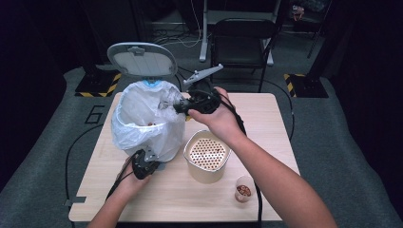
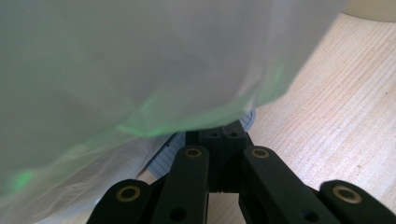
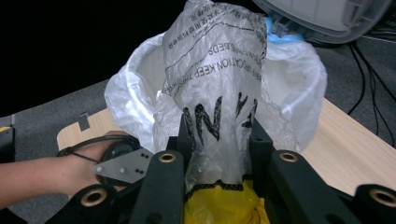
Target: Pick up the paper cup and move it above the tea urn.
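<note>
Right gripper view puts the crumpled plastic wrapper [image 3: 215, 88] straight ahead of me, clear film with black print and a yellow end, pinched between the jaws of my right claw [image 3: 217, 140], which are closed on it with only the film's bulk keeping them apart. In the high view I hold that wrapper [image 1: 167, 100] at the right rim of the white-lined bin [image 1: 142, 124], whose grey lid [image 1: 141, 59] stands tipped up on the far side. My right claw [image 1: 183, 107] is beside the rim and not clearly over the opening, so I judge that letting go here could send the light film down the outside of the liner onto the table [image 1: 266, 118]. The film may also cling to the pads and come back out with me. My left claw [image 1: 143, 164] sits at the near foot of the bin; in the left gripper view its jaws [image 2: 219, 140] are shut with nothing between them, the tips against the bin's base under the hanging liner [image 2: 140, 65]. If that brace slips, a push from my right hand could tip or slide the bin to the left. My right forearm passes above the perforated-top container [image 1: 206, 156], with the small cup [image 1: 244, 189] near it, and a careless pull back could knock either over.
</note>
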`<move>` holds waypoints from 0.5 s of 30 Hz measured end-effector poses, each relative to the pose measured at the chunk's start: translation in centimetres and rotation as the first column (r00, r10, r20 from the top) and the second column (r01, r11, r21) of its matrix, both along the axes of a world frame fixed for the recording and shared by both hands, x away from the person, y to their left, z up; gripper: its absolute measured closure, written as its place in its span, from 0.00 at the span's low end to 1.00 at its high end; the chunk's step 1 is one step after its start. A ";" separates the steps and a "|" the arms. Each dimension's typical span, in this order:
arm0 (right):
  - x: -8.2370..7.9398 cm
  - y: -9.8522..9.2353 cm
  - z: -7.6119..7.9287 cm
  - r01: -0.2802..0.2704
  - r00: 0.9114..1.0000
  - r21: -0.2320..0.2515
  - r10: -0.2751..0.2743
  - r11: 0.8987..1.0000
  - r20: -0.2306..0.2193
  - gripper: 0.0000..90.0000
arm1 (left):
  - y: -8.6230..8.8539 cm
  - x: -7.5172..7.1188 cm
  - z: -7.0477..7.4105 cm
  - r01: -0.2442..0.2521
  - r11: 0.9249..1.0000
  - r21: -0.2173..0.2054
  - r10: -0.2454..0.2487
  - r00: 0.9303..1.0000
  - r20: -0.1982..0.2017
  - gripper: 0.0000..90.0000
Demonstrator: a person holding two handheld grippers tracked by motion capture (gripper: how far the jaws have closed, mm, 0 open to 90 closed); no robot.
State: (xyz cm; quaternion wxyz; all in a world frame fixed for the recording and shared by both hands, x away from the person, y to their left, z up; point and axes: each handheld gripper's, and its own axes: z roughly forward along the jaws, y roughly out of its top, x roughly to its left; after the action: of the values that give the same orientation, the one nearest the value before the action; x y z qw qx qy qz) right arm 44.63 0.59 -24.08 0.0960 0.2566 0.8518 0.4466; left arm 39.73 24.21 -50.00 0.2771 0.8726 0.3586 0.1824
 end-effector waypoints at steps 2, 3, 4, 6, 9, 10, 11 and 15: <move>0.2 0.6 0.0 -0.005 1.000 -0.003 0.005 1.000 0.008 0.82 | 0.0 0.0 0.1 0.001 1.000 0.006 -0.001 1.000 -0.004 1.00; 0.2 0.6 0.0 -0.005 1.000 -0.003 0.005 1.000 0.008 0.82 | 0.0 0.0 0.1 0.001 1.000 0.006 -0.001 1.000 -0.004 1.00; 0.3 0.9 0.0 -0.006 1.000 0.000 0.006 1.000 0.009 0.82 | 0.1 0.0 0.2 0.009 1.000 0.007 -0.009 1.000 -0.019 1.00; 0.7 1.5 -0.1 -0.002 1.000 0.013 0.002 1.000 0.007 0.82 | 0.1 0.0 0.2 0.009 1.000 0.008 -0.009 1.000 -0.019 1.00; 1.3 2.6 -0.2 -0.006 1.000 0.008 0.006 1.000 0.013 0.82 | 0.1 0.0 0.2 0.010 1.000 0.008 -0.010 1.000 -0.018 1.00; 1.3 2.6 -0.2 -0.006 1.000 0.008 0.006 1.000 0.013 0.82 | 0.1 0.0 0.2 0.010 1.000 0.008 -0.010 1.000 -0.018 1.00; 1.5 3.0 -0.3 -0.004 1.000 0.008 0.004 1.000 0.009 0.82 | 0.1 0.0 0.2 0.010 1.000 0.008 -0.010 1.000 -0.019 1.00; 2.0 4.2 -0.6 0.000 1.000 0.006 0.000 1.000 -0.002 0.82 | 0.1 0.1 0.2 0.009 1.000 0.012 -0.009 1.000 -0.005 1.00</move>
State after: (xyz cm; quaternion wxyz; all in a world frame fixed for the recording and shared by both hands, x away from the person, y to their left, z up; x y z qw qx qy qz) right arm 46.60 4.83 -24.68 0.0944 0.2572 0.8505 0.4489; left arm 39.80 24.28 -49.85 0.2719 0.8763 0.3541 0.1812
